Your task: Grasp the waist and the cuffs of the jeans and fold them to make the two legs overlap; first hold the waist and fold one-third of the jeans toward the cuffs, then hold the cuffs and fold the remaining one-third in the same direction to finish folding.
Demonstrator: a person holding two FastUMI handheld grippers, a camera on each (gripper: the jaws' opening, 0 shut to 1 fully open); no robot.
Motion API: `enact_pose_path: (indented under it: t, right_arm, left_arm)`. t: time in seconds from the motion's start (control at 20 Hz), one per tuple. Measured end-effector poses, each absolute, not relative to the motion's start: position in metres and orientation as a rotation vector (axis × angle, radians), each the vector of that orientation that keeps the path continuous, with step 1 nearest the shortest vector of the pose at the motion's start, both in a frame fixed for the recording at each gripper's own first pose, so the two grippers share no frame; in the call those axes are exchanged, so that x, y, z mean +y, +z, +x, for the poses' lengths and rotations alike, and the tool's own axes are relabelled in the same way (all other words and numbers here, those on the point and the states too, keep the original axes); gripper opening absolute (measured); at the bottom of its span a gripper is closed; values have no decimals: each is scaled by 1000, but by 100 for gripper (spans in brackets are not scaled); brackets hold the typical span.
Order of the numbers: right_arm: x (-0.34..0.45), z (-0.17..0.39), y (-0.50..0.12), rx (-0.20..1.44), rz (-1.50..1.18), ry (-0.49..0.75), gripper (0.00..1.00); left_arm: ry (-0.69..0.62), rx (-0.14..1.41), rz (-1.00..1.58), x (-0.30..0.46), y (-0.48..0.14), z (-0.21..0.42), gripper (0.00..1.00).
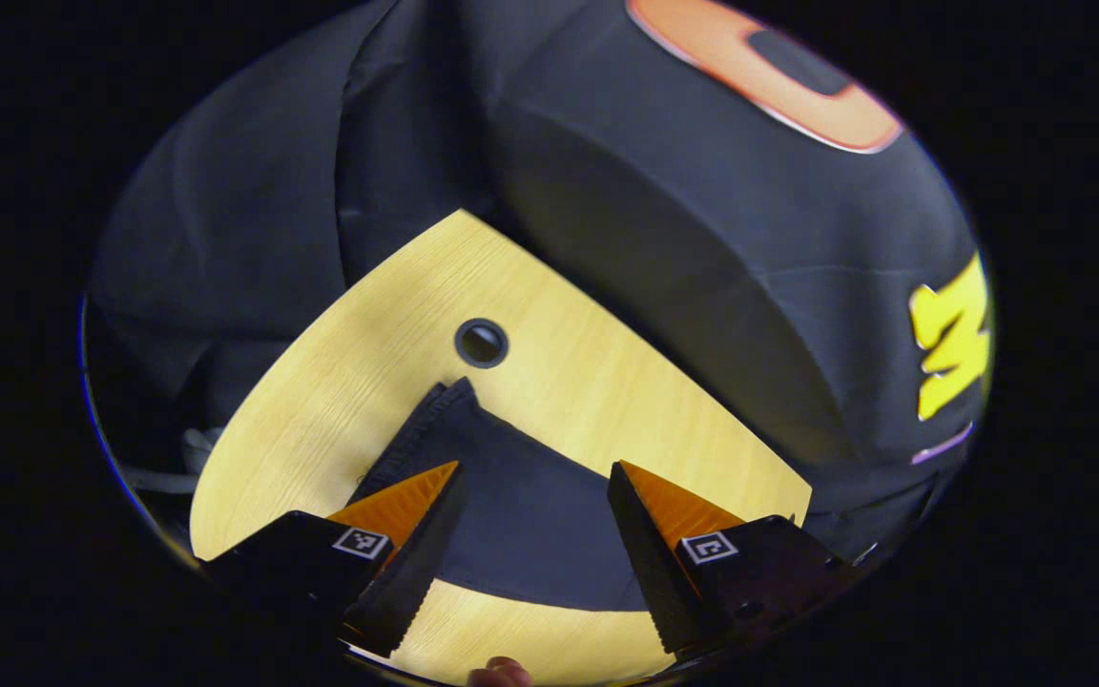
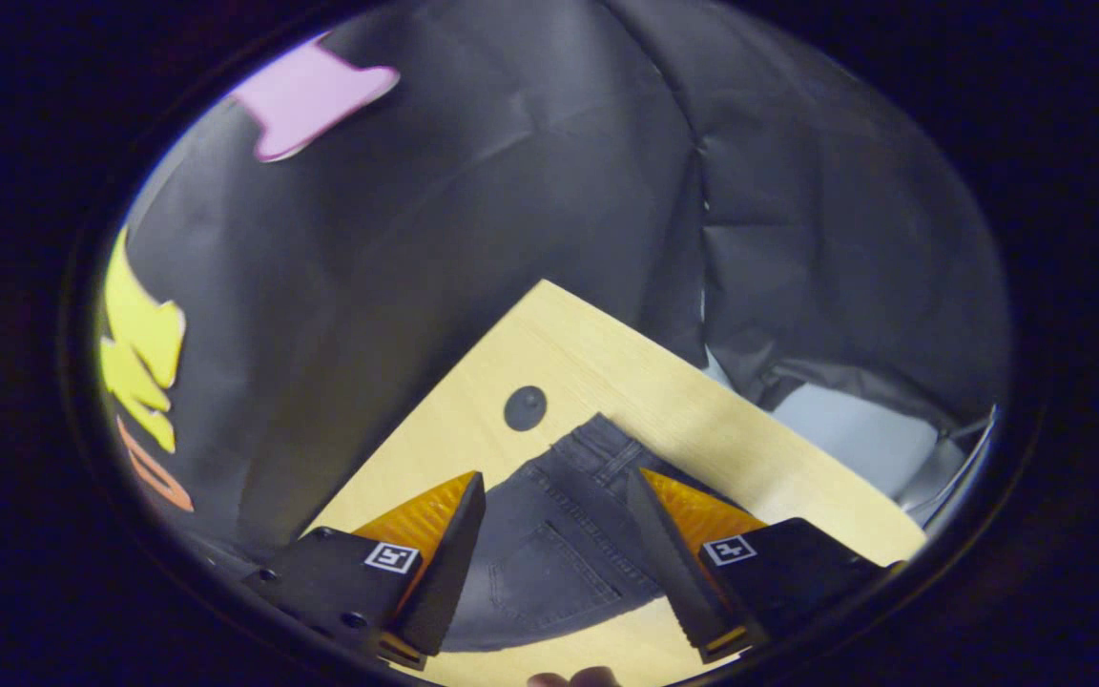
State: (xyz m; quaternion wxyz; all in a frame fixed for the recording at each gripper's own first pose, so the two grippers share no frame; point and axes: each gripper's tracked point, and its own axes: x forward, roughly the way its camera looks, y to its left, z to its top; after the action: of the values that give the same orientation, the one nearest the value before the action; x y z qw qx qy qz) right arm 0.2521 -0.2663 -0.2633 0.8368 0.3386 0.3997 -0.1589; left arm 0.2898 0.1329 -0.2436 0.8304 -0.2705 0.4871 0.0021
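Dark jeans lie flat on a light wooden table. In the left gripper view a leg end with its hemmed cuff [image 1: 435, 425] points toward a round hole in the table, and my left gripper [image 1: 535, 510] hovers open above the cloth, fingers wide apart. In the right gripper view the waist end of the jeans [image 2: 559, 544] shows a back pocket, stitching and a belt loop. My right gripper [image 2: 557, 530] stands open over that part, nothing between its fingers.
The wooden table [image 1: 349, 382] has a round cable hole [image 1: 481, 343] near the cuff, and another hole [image 2: 525, 407] near the waist. Table edges and a corner [image 2: 549, 286] lie close beyond the jeans. Black cloth walls surround it. A fingertip [image 1: 500, 673] shows at the bottom.
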Motion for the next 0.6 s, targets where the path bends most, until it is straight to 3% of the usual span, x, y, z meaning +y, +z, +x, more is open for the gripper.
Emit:
enact_pose_path:
  t: [0.2, 0.25, 0.3, 0.35, 0.45, 0.5, 0.6]
  right_arm:
    - [-240, 202, -193, 718, 544, -211, 95]
    - [-234, 188, -177, 678, 493, -184, 89]
    - [-228, 172, -166, 644, 445, -160, 97]
    - [-222, 157, -158, 617, 404, -137, 97]
    - [-215, 120, -150, 581, 349, -135, 93]
    - [-216, 109, -147, 571, 325, -134, 98]
    - [-214, 74, -148, 568, 283, -152, 99]
  left_arm:
    - [-87, 865, -400, 119, -174, 254, 96]
    - [-102, 809, -356, 114, -161, 247, 96]
    - [-99, 756, -312, 109, -151, 236, 95]
    - [-95, 703, -278, 106, -144, 227, 96]
    - [-62, 586, -254, 100, -129, 203, 96]
    - [-59, 540, -251, 96, -125, 189, 96]
    - [-40, 465, -233, 89, -123, 163, 98]
